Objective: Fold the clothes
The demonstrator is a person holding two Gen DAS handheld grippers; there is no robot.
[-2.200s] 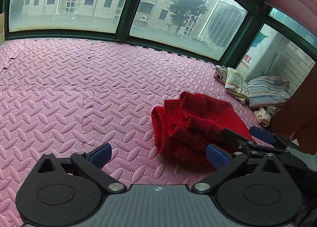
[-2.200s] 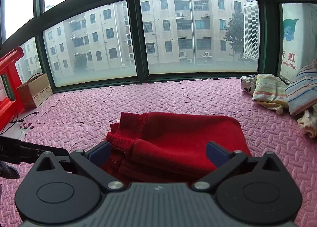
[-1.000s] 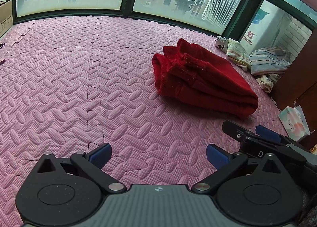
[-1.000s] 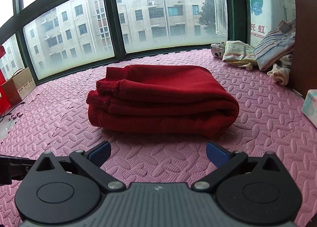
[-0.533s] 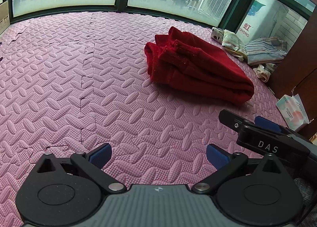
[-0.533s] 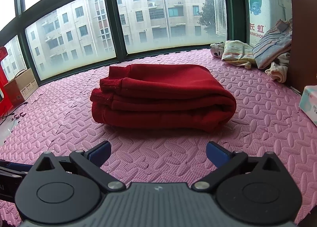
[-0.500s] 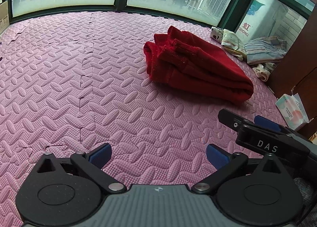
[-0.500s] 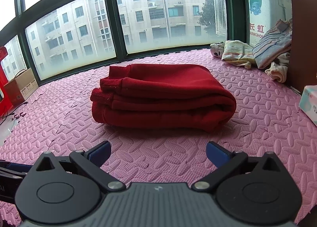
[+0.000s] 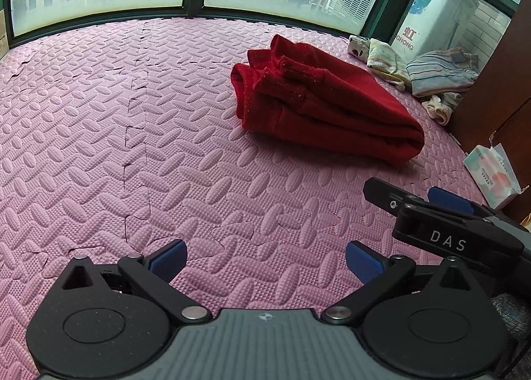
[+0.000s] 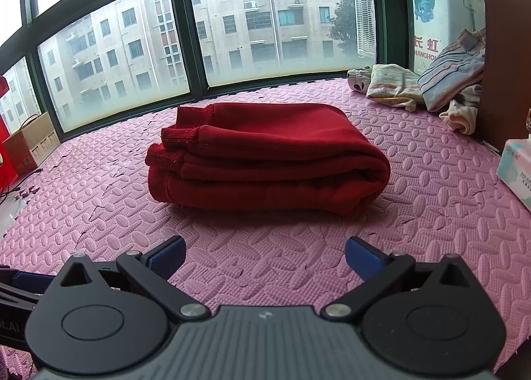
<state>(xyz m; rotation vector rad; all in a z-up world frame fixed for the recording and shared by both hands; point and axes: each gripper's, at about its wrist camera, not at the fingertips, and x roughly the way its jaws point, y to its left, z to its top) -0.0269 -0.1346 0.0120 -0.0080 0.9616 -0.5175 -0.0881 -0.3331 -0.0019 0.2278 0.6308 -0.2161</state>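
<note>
A red sweater (image 9: 325, 104) lies folded in a thick stack on the pink foam mat (image 9: 99, 134); it also shows in the right wrist view (image 10: 265, 158), cuffs at its left end. My left gripper (image 9: 265, 260) is open and empty, low over the mat, well short of the sweater. My right gripper (image 10: 264, 255) is open and empty, a short way in front of the sweater. The right gripper also shows from the side at the right of the left wrist view (image 9: 444, 214).
A pile of other clothes (image 10: 428, 88) lies at the far right by a wooden cabinet (image 10: 504, 48). A tissue pack (image 10: 517, 171) lies at the right edge. A cardboard box (image 10: 30, 141) stands at the far left under the windows (image 10: 265, 22).
Both grippers have drawn back from the folded sweater, which lies still on the mat. In the last half second almost nothing moved.
</note>
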